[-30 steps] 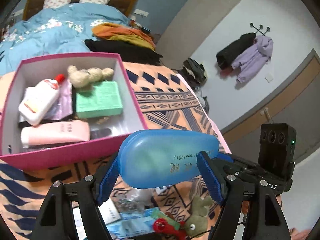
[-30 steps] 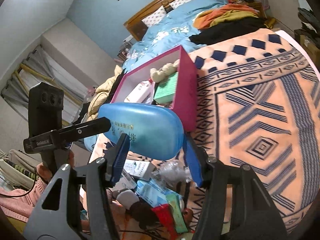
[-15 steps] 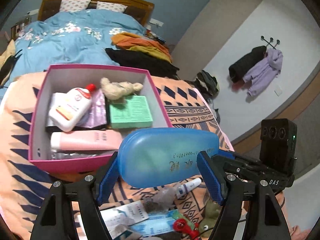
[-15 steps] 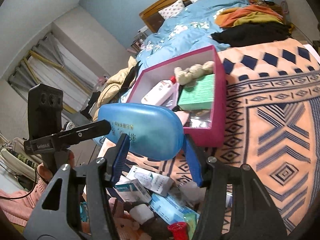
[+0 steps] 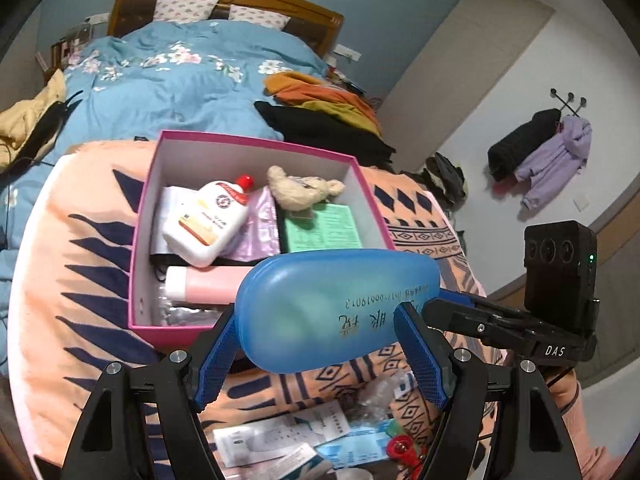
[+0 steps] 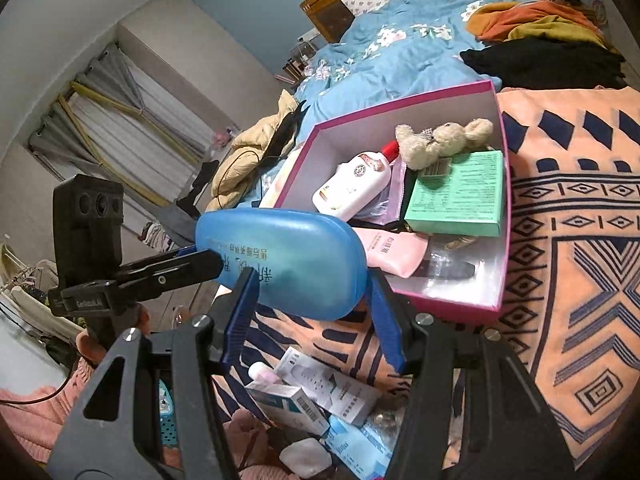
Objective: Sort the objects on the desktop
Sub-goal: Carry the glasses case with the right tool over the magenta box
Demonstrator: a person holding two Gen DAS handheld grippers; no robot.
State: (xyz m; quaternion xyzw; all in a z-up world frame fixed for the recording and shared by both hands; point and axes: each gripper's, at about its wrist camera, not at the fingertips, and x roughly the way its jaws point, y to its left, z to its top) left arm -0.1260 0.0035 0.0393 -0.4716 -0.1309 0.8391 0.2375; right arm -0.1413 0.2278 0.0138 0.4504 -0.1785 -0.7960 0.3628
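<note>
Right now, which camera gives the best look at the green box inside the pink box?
The right wrist view: the green box shows nearly whole, its printed top and front edge clear. In the left wrist view, the blue case covers its near edge and the plush toy overlaps its far end.

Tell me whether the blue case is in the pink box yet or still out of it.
Out. The blue case is held in the air between both grippers, in front of the pink box's near wall, above the blanket.

Home bedroom, wooden-headboard bed [image 5: 224, 4] with blue floral duvet [image 5: 168, 80], coats on wall hooks [image 5: 540, 152], curtained window [image 6: 120, 128]
</note>
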